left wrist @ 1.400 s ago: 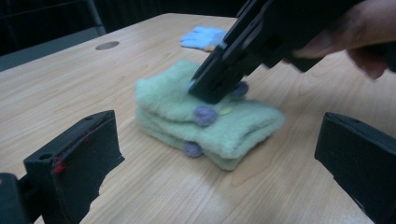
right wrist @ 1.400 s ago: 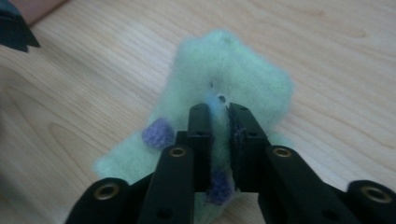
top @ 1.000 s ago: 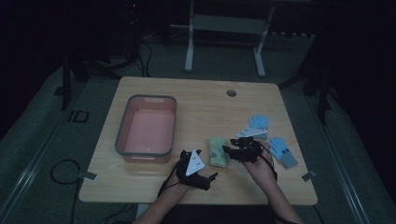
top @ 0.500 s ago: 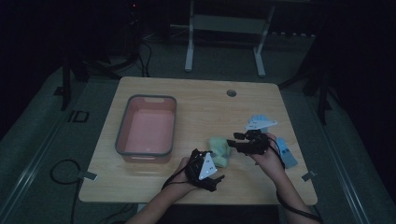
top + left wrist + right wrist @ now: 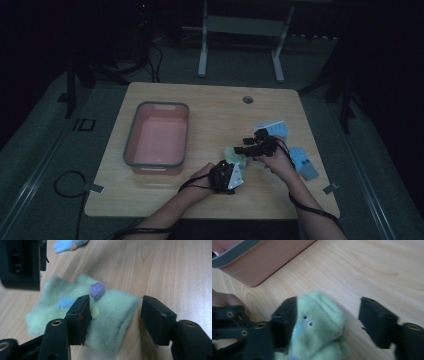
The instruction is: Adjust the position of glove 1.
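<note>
On the dim wooden table [image 5: 210, 110], my left gripper [image 5: 113, 315] has just been closing around the green fuzzy sock [image 5: 110, 315], jaws apart, not yet clamped, while my right gripper [image 5: 328, 322] has just been opening off it, so next I judge the left must pinch.

Right gripper view: fuzzy pale-green sock [image 5: 319, 322] cut off by the bottom edge; pink plastic bin with grey rim [image 5: 259, 262] cropped at top left. Left gripper view: light-blue fabric piece [image 5: 68, 244] cut by the top edge. High view: sock [image 5: 234, 156] too small for detail
</note>
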The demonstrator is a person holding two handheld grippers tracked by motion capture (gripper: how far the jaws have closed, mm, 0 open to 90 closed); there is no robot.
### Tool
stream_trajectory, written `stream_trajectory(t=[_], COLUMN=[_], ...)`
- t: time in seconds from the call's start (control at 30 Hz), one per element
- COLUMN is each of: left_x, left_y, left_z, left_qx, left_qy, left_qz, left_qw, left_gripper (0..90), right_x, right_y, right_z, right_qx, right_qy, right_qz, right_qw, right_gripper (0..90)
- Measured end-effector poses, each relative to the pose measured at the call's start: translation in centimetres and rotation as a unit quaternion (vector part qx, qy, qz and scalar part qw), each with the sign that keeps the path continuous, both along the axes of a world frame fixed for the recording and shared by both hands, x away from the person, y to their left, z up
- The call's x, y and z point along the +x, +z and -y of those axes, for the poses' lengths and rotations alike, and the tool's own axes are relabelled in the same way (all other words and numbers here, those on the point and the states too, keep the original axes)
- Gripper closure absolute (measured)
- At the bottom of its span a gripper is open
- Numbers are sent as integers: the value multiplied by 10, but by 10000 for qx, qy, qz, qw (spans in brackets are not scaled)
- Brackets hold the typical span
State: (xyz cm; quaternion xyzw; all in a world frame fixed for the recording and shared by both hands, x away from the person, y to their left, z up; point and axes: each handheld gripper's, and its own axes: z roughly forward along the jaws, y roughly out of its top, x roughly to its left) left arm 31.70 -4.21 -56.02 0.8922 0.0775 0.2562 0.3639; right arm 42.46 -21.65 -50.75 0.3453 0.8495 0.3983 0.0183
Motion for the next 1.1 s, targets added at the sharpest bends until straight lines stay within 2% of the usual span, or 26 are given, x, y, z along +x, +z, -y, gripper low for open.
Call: stream_trajectory(t=[0.03,0.13,0.2,0.23,0.27,0.3,0.37,0.43,0.57,0.67,0.73,0.83,0.93,1.1], left_x=[1,2,2,3,3,3,4,6,6,7,8,11,14,14], left_y=[-1,-2,-2,-2,-3,-3,-4,-5,-5,-5,-4,4,11,24], left_z=[0,-1,-2,-2,-2,-2,-4,-4,-2,1,3,4,3,-1], left_qx=[-17,-123,-122,-124,-113,-113,-100,-80,102,202,285,274,336,441], left_qy=[6,22,52,46,45,45,67,102,98,108,124,126,103,83], left_qz=[-30,-113,-92,-143,-143,-143,-146,-155,38,109,168,-6,-121,-75], left_qw=[10000,9999,9999,9998,9998,9998,9998,9998,9999,9997,9994,9995,9993,9990], left_gripper=[428,434,454,454,455,458,464,465,507,547,614,692,710,727], right_x=[1,5,7,8,9,9,11,13,16,15,15,14,12,9], right_y=[-3,-10,-15,-18,-20,-20,-28,-34,-42,-43,-42,-39,-36,-23], right_z=[-1,-3,-5,-6,-7,-7,-9,-9,-6,-6,-6,-5,-5,-12], right_qx=[49,72,35,-1,-69,-69,-268,-398,-132,-85,-42,5,16,-46], right_qy=[63,199,257,274,234,234,322,353,372,326,277,248,223,209], right_qz=[-84,-189,-235,-267,-233,-233,-241,-331,-583,-646,-747,-770,-727,-552], right_qw=[9999,9996,9994,9993,9994,9994,9988,9980,9975,9973,9968,9967,9971,9982], right_gripper=[219,186,185,190,226,226,340,378,463,526,579,649,669,698])
